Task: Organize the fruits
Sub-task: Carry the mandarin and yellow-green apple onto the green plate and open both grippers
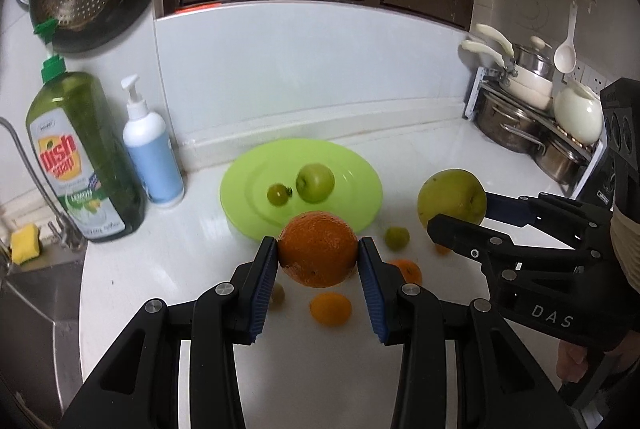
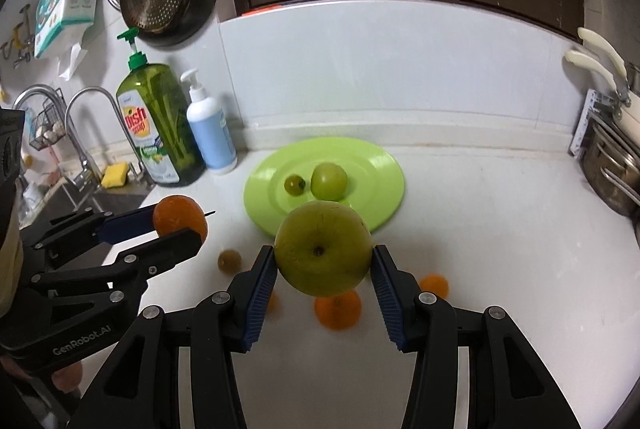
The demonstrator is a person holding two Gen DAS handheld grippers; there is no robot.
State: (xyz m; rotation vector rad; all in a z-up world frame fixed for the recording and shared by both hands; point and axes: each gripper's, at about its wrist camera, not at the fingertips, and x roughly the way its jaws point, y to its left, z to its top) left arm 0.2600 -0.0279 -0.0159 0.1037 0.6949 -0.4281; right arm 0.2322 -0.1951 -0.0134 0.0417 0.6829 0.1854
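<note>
Gripping one orange (image 1: 318, 249), the left hand-held gripper (image 1: 318, 255) is clamping; the right hand-held gripper (image 2: 324, 261) is squeezing one green apple (image 2: 323, 248) (two green fruits (image 1: 315, 182) are sitting on the plate (image 1: 360, 207)).

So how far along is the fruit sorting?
Early on. Done: two green fruits, one bigger and one tiny, lie on the green plate. In hand: the left gripper holds an orange, the right gripper a big green apple. Left: small oranges and a little green fruit on the counter.
</note>
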